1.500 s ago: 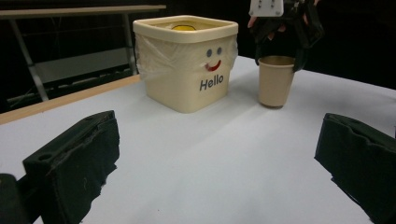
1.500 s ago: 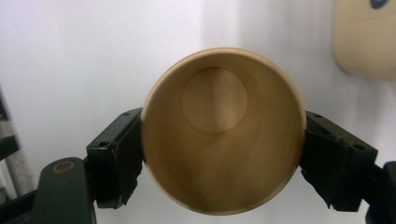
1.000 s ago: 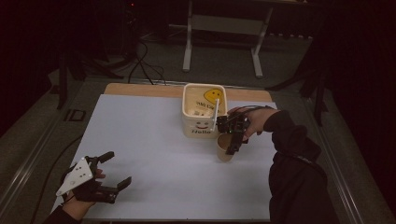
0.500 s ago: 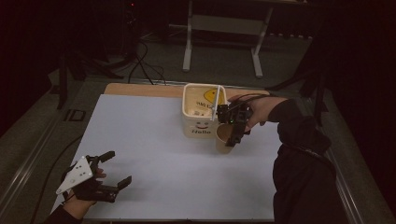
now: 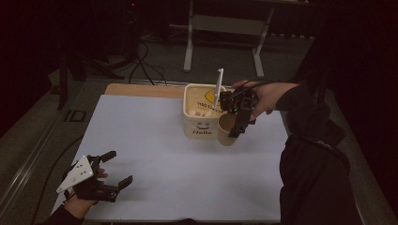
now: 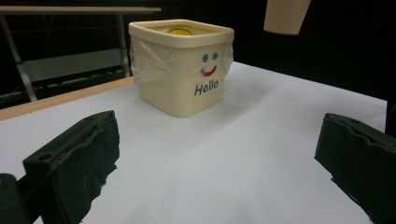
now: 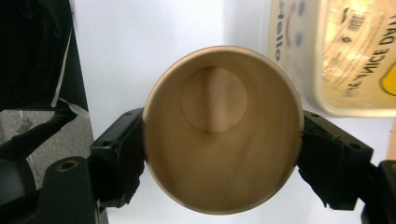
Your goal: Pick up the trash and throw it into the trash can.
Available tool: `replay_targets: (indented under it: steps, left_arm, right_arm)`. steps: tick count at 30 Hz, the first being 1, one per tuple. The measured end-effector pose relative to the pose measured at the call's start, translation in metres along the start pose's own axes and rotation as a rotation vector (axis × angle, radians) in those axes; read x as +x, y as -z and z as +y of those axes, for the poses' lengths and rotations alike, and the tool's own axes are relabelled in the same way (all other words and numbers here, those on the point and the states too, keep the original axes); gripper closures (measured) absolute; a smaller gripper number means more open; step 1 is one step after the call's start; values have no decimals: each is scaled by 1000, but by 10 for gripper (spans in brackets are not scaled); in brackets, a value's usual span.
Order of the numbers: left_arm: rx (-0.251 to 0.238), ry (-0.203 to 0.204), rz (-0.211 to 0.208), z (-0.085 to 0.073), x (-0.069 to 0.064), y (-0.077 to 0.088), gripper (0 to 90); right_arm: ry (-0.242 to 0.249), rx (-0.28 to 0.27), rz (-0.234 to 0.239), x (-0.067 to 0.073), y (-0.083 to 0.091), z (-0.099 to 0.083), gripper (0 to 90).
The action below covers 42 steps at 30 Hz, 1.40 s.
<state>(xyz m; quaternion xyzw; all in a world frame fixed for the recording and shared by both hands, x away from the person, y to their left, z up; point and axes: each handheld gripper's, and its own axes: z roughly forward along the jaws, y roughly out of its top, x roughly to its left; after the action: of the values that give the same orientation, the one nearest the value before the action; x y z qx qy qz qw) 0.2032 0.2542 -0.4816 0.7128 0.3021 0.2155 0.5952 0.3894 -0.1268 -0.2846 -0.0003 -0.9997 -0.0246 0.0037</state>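
A brown paper cup hangs in the air just right of the cream "Hello" tub. My right gripper is shut on the cup, and its jaws have just tightened a little on it. In the right gripper view the cup opens toward the camera, empty, with a black finger pressed on each side of its rim. My left gripper rests open at the front left of the table. Across its wide, empty jaws in the left gripper view I see the tub and the cup's base high up.
A white sheet covers the table, with a wooden strip along its far edge. The tub has a yellow printed bottom inside. A metal stand is on the dark floor beyond the table. A dark sleeve lies over the right edge.
The right gripper has risen with the cup, which now hangs above the table beside the tub. The left gripper has stayed where it was.
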Motion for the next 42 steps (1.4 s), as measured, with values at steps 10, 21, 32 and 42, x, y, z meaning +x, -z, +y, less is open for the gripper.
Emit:
replay_targets:
  steps: [10,21,32,42]
  left_arm:
    - [0,2,-1,0,1,1,6]
    - [3,-7,-4,-1,1,1,6]
    - [5,-6,-4,-1,1,3,6]
    - [5,1,-2,-1,1,5,6]
  right_arm:
    - [3,-14,-20,-5,26,9,223]
    - [25,-21,-39,-22,40,18,224]
    - [27,-21,-54,-40,45,31,222]
    - [43,-25,-73,-51,58,39,223]
